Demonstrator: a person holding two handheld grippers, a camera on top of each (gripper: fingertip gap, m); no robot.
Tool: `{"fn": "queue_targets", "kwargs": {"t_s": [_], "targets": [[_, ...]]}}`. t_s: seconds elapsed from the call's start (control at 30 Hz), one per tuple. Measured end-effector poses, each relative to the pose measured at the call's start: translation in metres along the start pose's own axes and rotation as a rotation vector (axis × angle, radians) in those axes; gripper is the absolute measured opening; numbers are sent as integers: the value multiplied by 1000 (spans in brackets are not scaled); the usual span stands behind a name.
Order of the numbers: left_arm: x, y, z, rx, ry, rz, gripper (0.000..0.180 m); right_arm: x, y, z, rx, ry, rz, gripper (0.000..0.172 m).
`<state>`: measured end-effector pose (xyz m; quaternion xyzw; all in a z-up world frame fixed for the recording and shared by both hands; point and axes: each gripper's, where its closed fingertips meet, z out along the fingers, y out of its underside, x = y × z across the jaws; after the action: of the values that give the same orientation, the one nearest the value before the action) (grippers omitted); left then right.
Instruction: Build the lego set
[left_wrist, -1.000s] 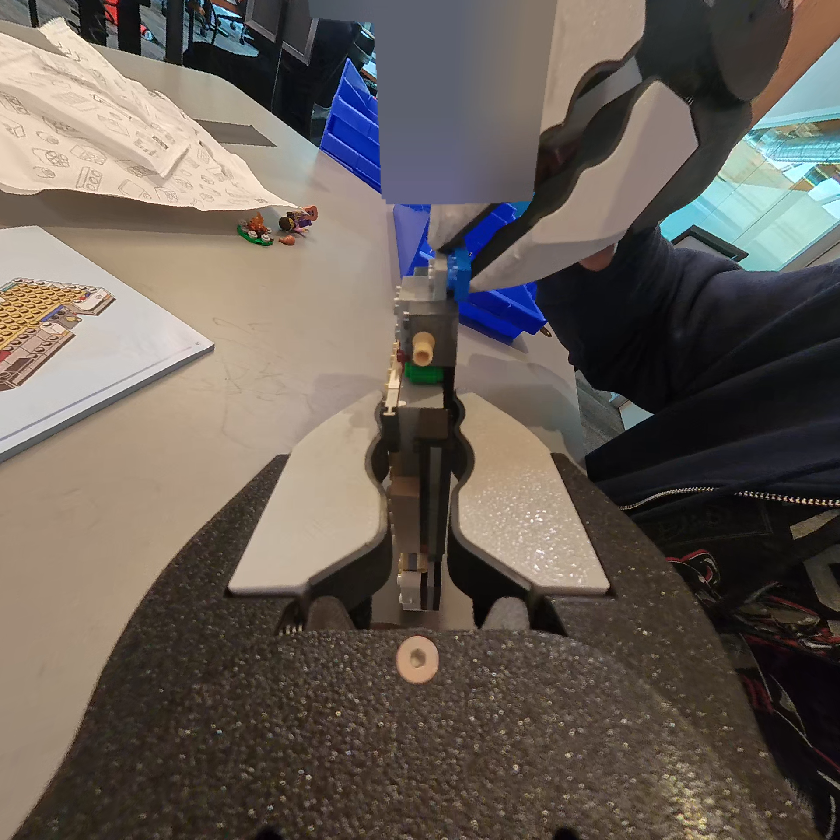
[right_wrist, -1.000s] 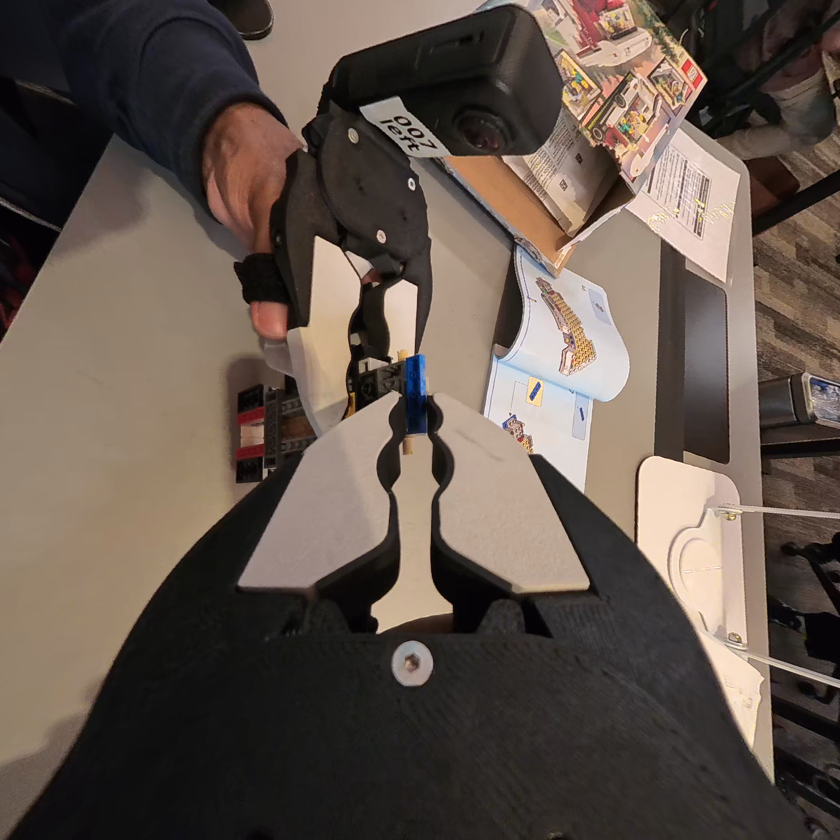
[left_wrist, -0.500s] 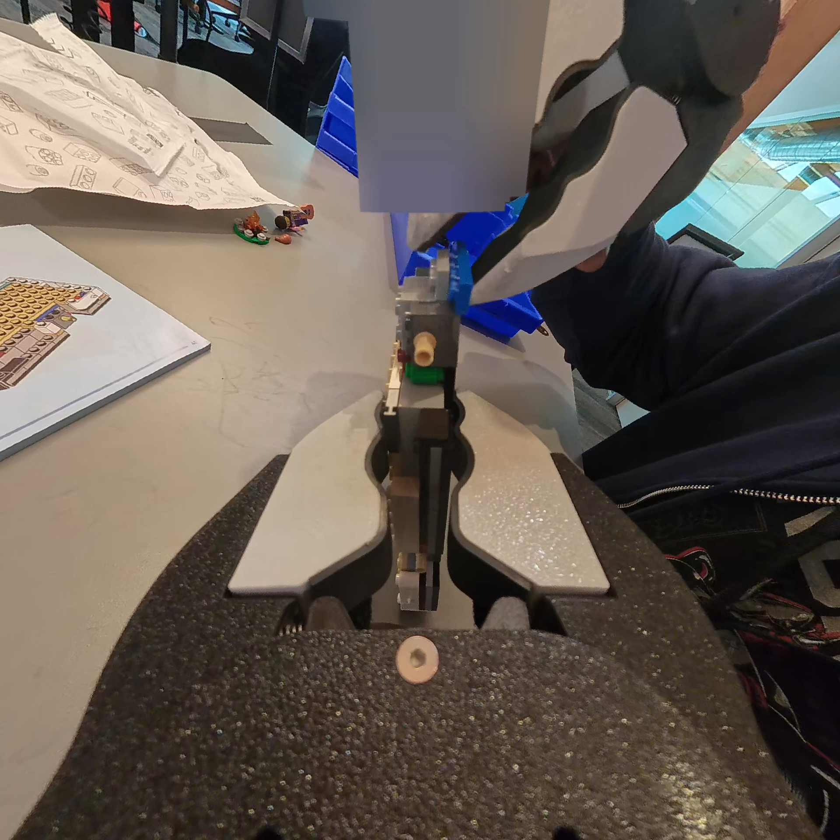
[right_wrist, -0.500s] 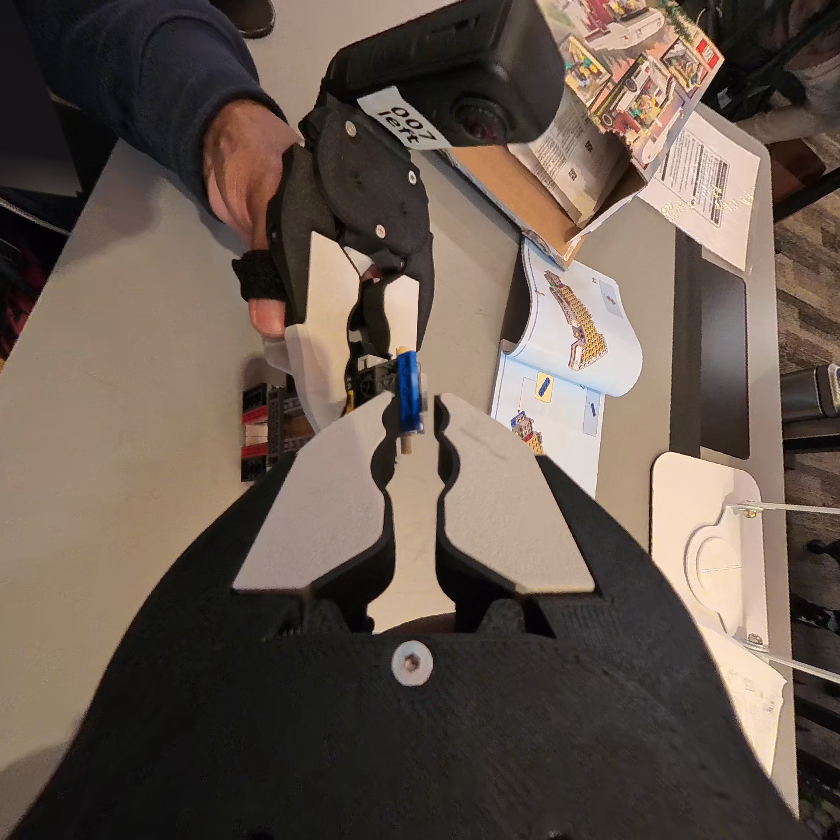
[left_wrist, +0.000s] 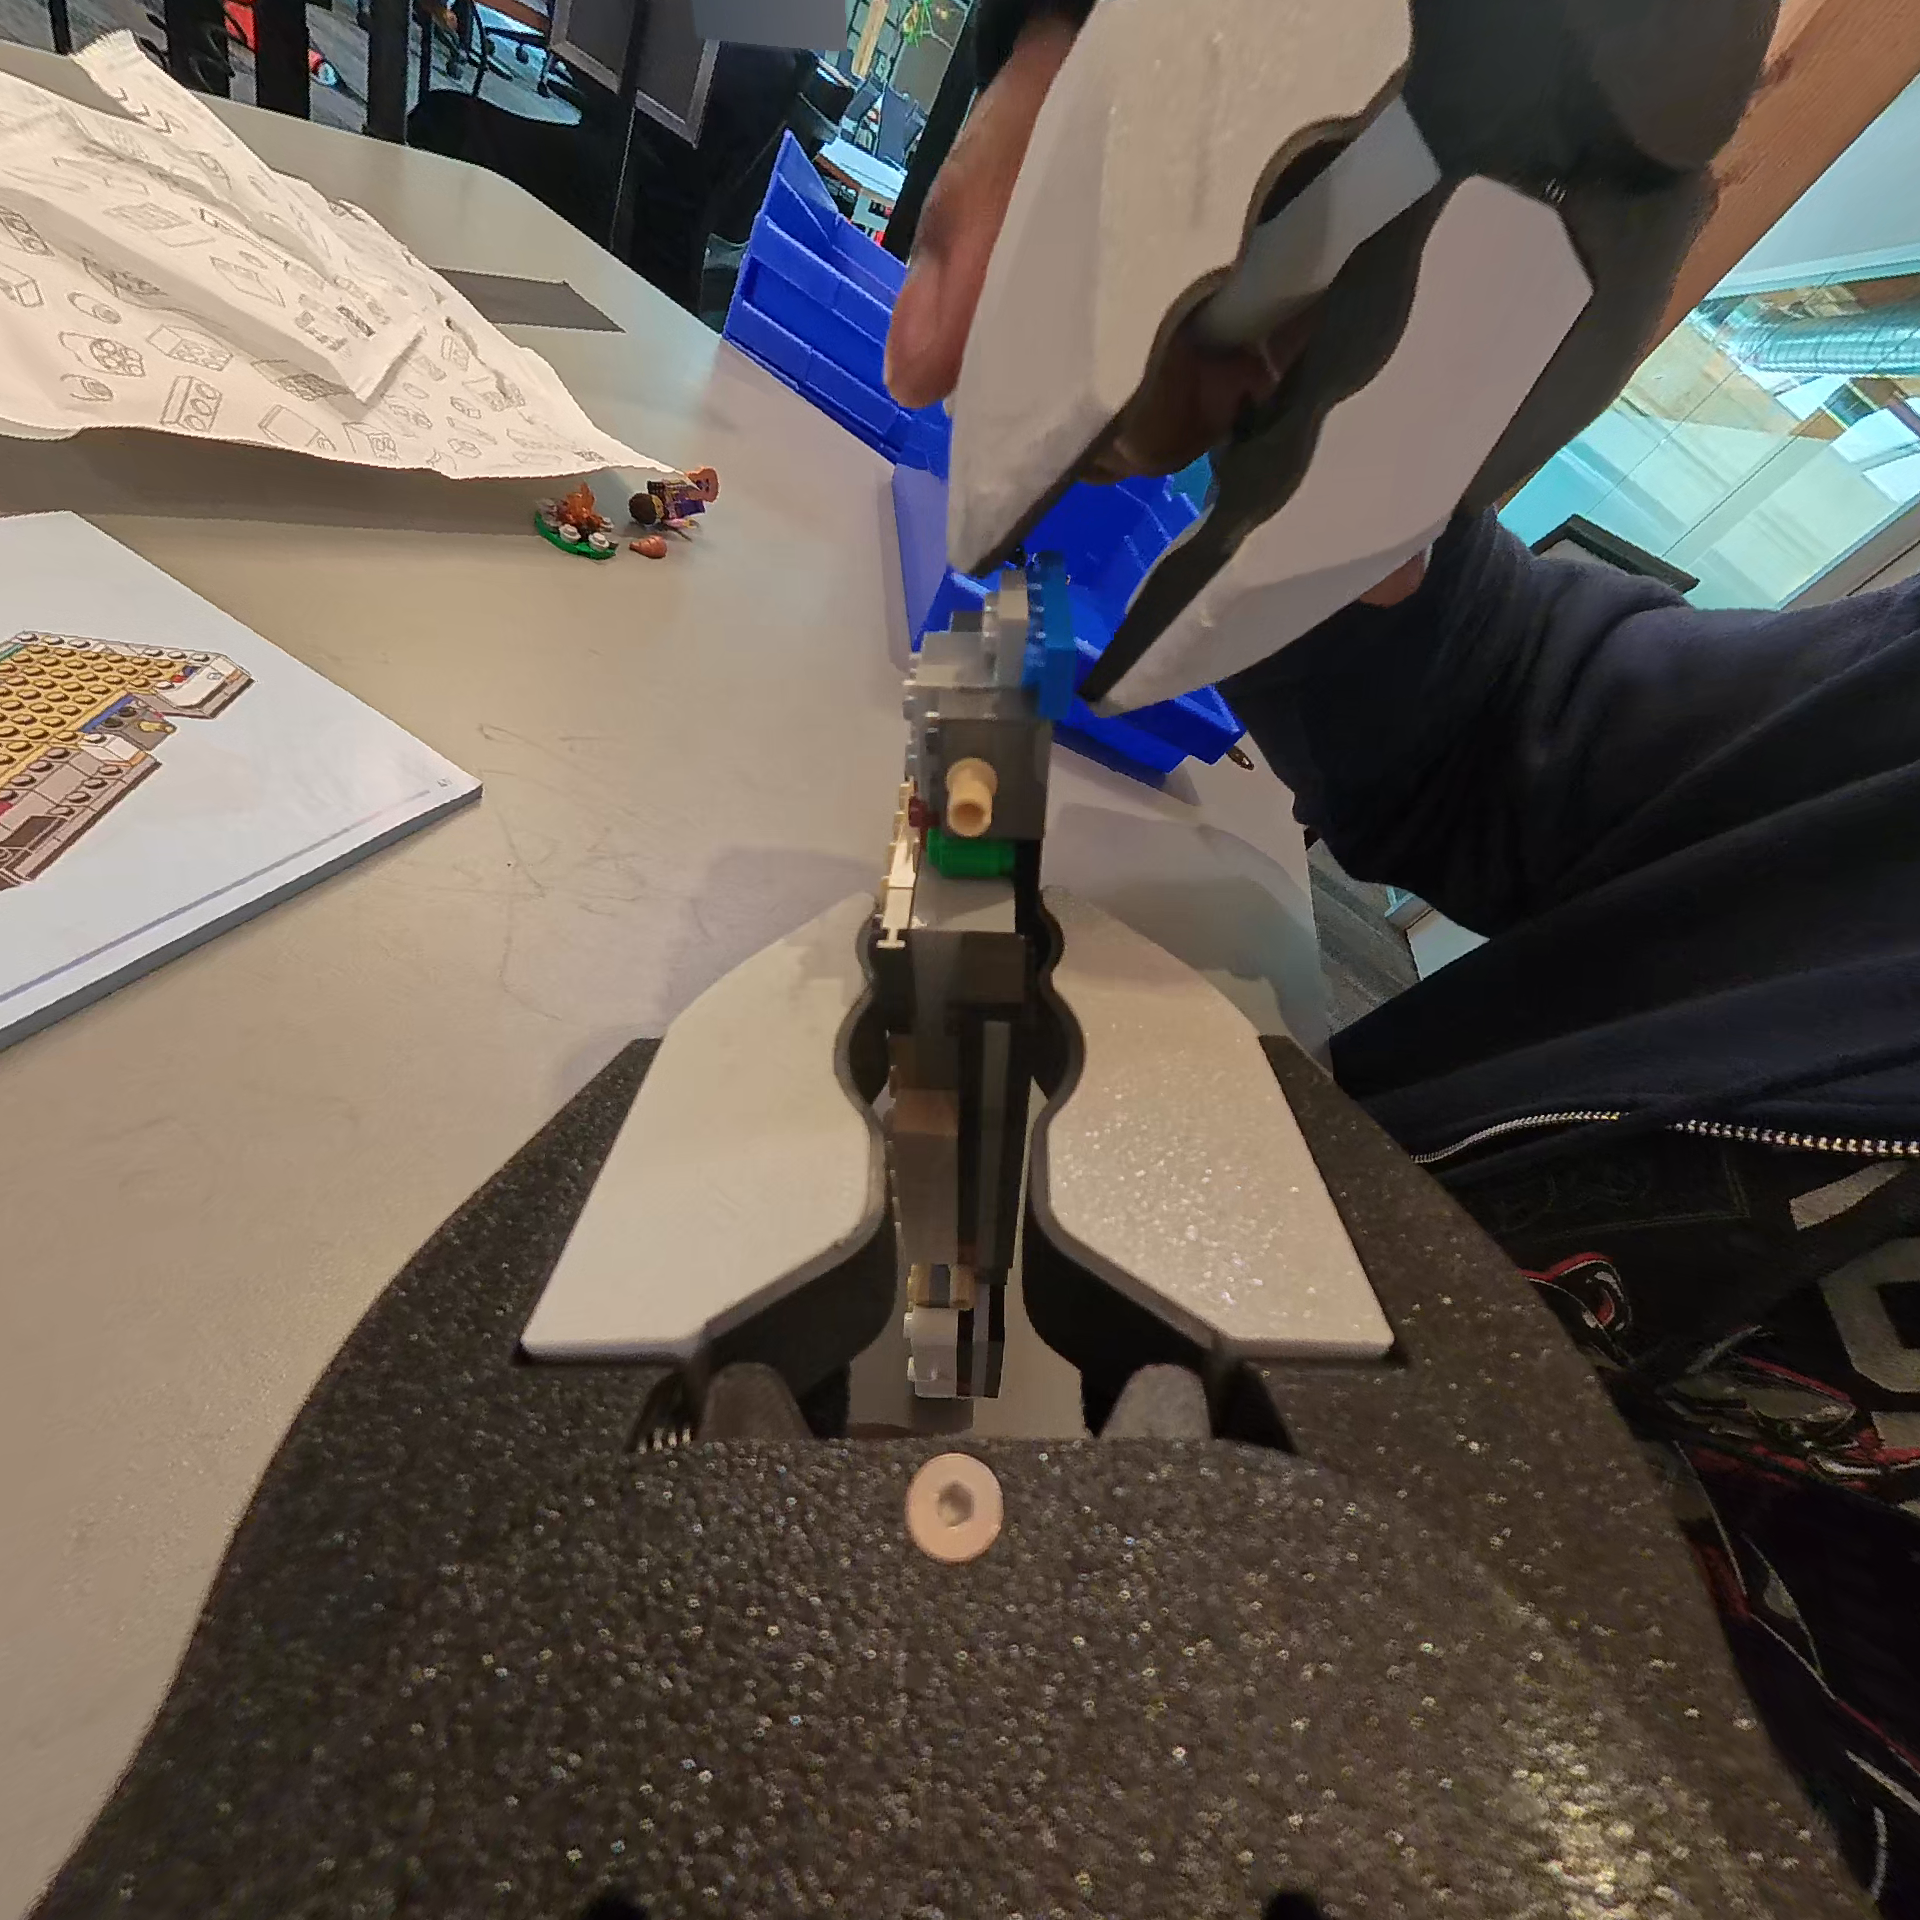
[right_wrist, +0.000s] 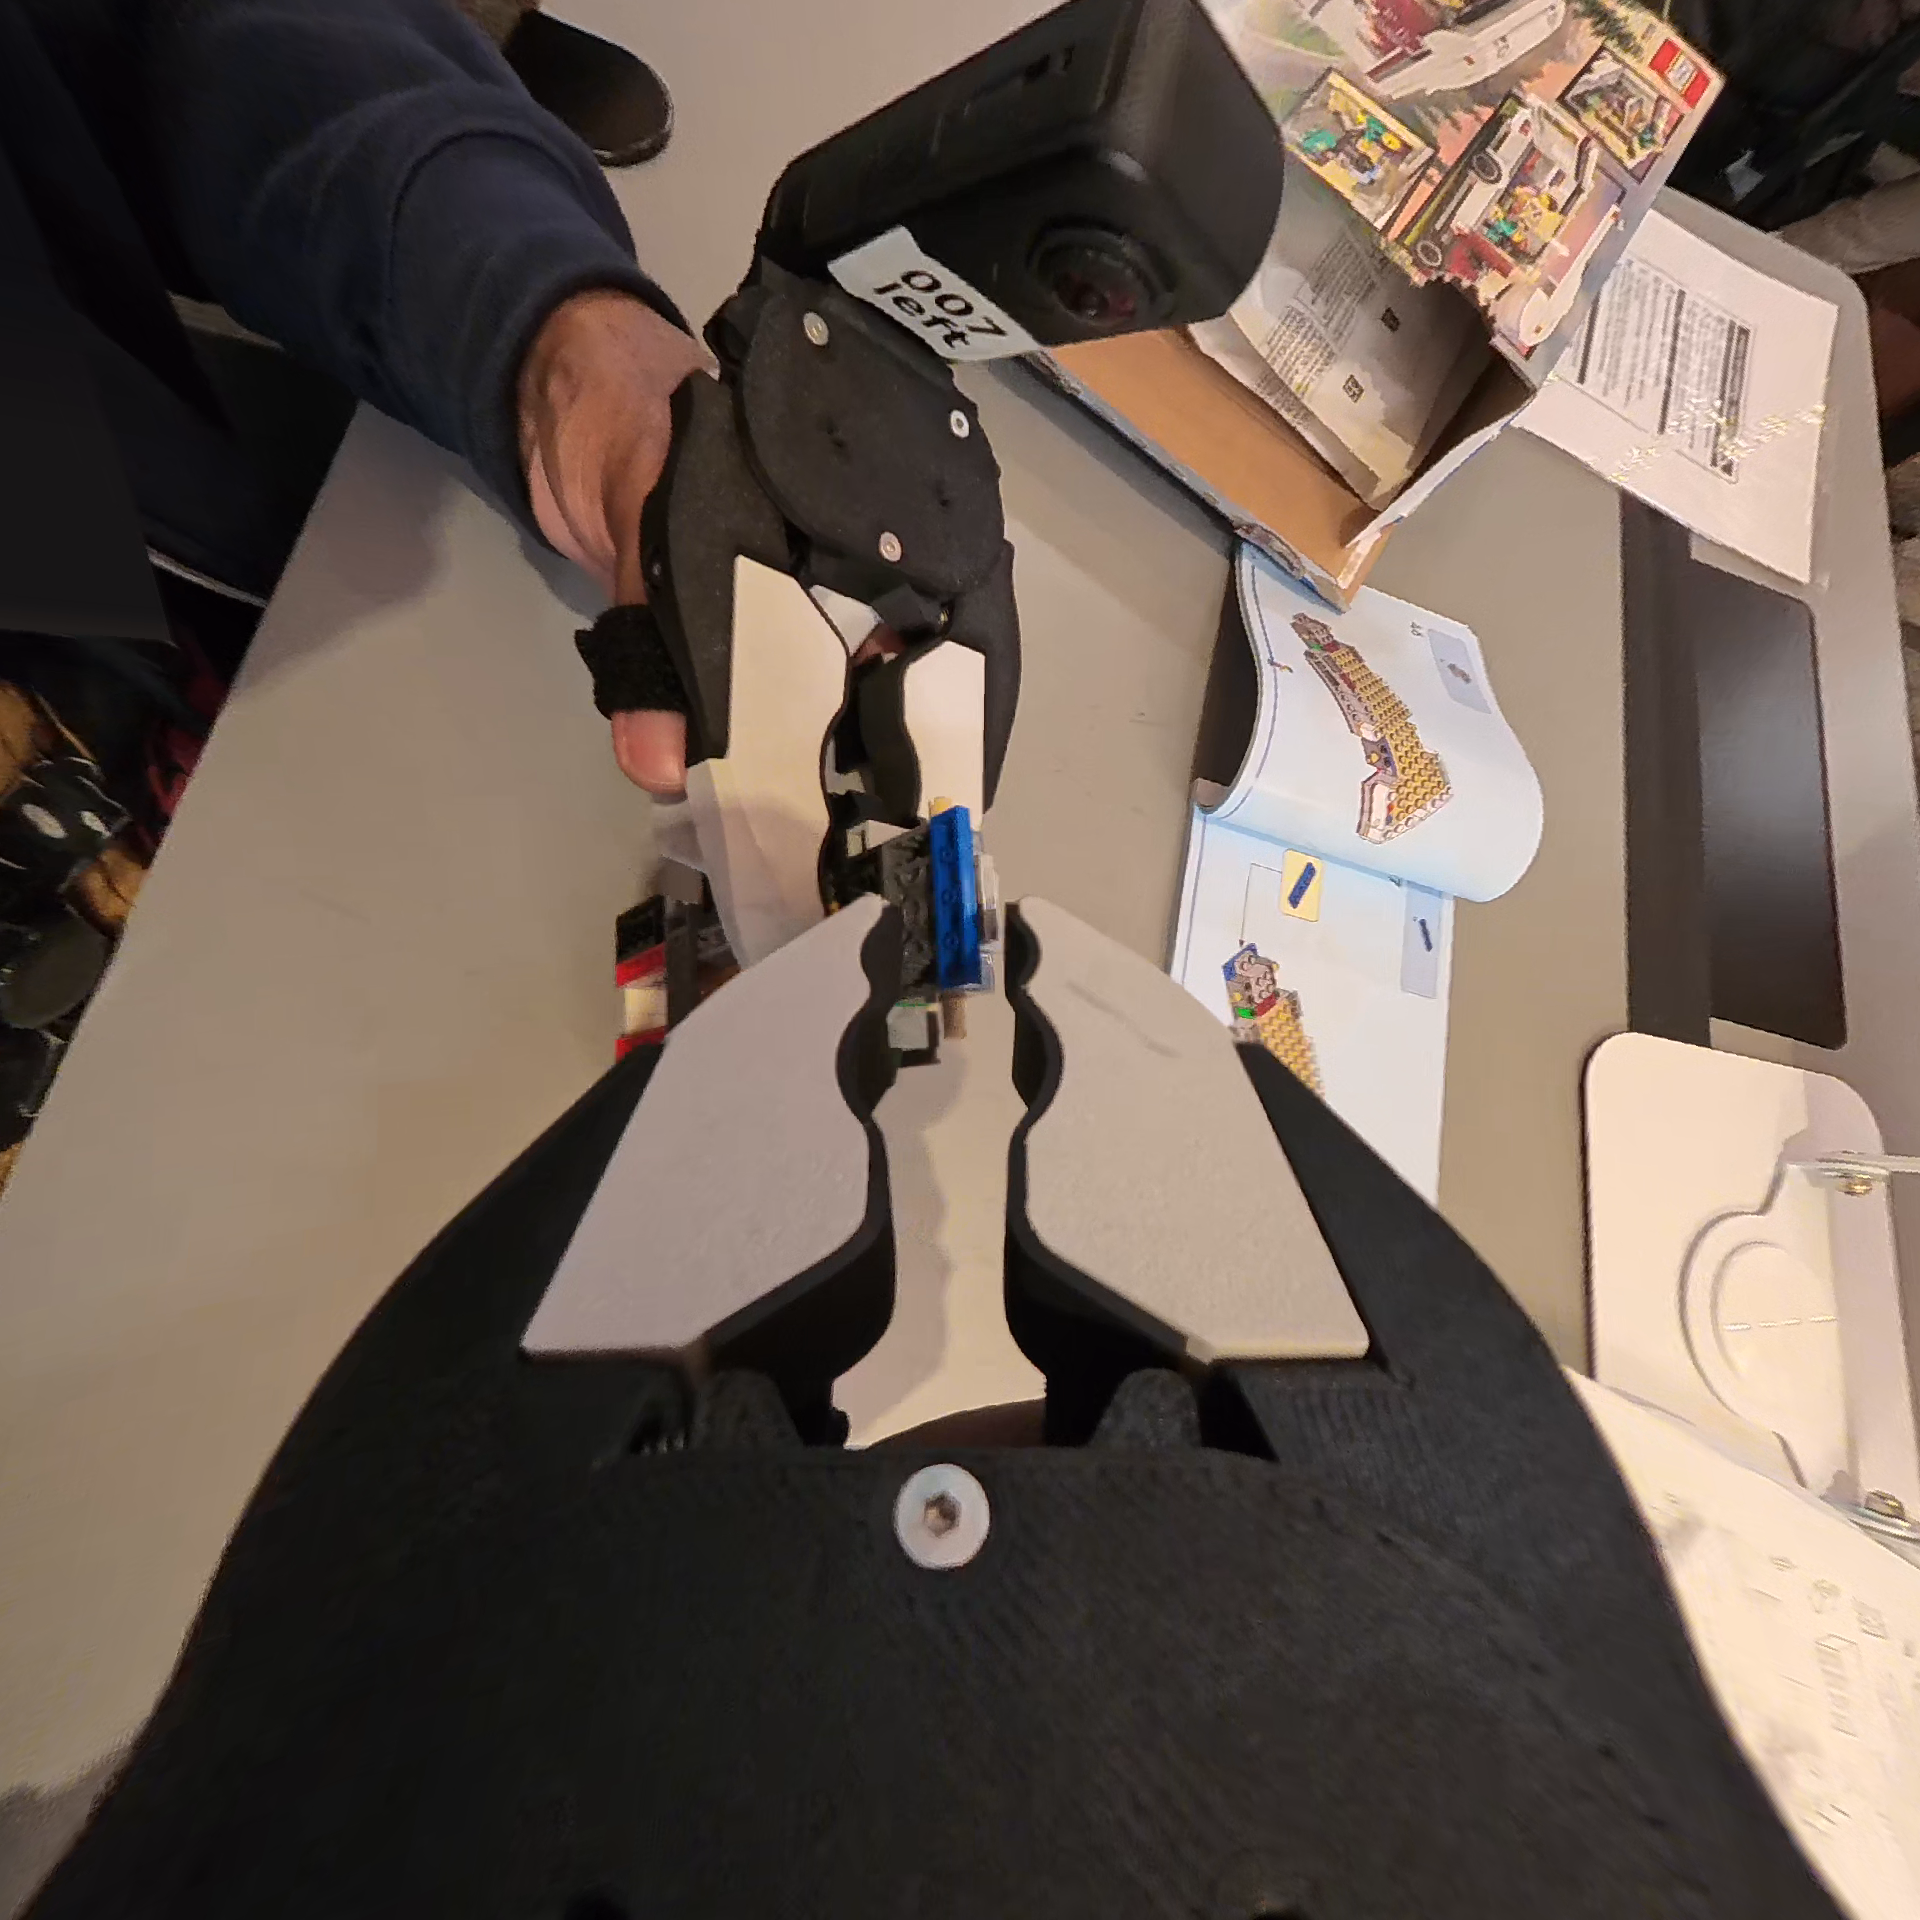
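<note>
Near the table (left_wrist: 644, 644) edge by the person, the left gripper (left_wrist: 958, 935) is clamped on a brick build (left_wrist: 961, 1091), a narrow grey and dark stack standing on edge between its pads, both of which press on its sides. The build sticks out past the fingertips, with a tan peg (left_wrist: 971, 795) and a green brick (left_wrist: 971, 854) on its front and a blue plate (right_wrist: 954, 899) fixed to its far end. The right gripper (right_wrist: 943, 925) comes in from the opposite side, tilted down over that end; its jaws stand a little apart, straddling the blue plate, with a gap showing between the right pad and the plate, so it has hold of nothing. A hand (right_wrist: 608, 457) in a dark sleeve holds the left gripper, which carries a black camera (right_wrist: 1039, 166). Beside the build on the table lies an open booklet (right_wrist: 1351, 821), and past it, toward the far edge, an opened box (right_wrist: 1403, 208) and a printed sheet (right_wrist: 1704, 384). A second brick block (right_wrist: 655, 966), red, white and black, lies on the table under the left gripper. Blue bins (left_wrist: 831, 301) sit at the table edge behind the right gripper, with a patterned paper bag (left_wrist: 208, 312) and small figures (left_wrist: 623, 509) near the far corner.
</note>
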<state>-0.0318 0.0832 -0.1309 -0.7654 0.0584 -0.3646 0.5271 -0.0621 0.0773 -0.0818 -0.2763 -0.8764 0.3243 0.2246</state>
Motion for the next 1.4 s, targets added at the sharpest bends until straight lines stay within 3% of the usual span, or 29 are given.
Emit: {"fn": "queue_targets", "kwargs": {"t_s": [0.37, 0.87, 1.4], "targets": [[6, 0, 0, -15, -8, 52, 23, -6, -4, -14, -54, -86, 86, 23], [12, 0, 0, -31, -24, 113, 23, -12, -9, -11, -203, -195, 51, 13], [16, 1, -1, -48, -35, 163, 24, -19, -8, -11, -247, -257, 48, 8]]}}
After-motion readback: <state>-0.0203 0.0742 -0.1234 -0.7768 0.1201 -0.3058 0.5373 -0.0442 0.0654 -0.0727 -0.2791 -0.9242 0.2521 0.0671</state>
